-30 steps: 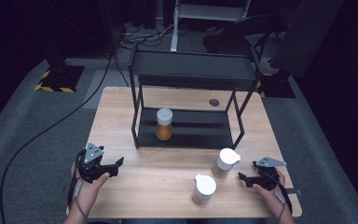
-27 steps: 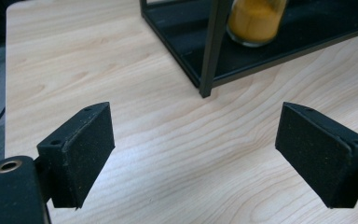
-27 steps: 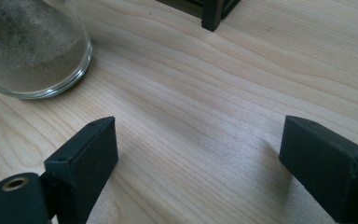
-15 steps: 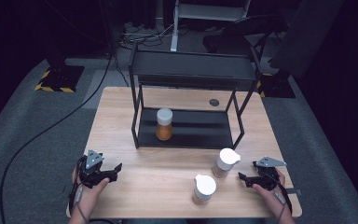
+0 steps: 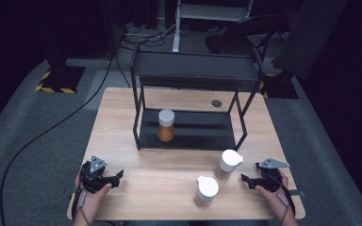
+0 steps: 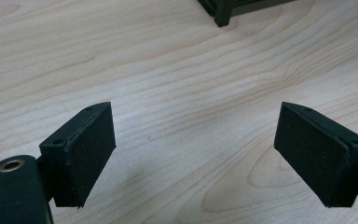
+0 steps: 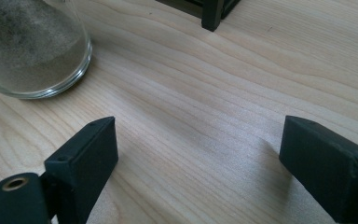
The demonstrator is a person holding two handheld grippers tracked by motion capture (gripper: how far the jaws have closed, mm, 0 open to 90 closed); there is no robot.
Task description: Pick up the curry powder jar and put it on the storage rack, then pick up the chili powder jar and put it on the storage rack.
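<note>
Both grippers' fingers gape empty; the right gripper [image 7: 198, 161] view alone shows the jar's [image 7: 32, 51] grey powder.

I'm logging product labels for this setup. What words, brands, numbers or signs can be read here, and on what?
None can be read.
The orange-filled jar with a white cap on the black metal rack shows no legible label.
The two white-lidded glass jars show none either.
</note>
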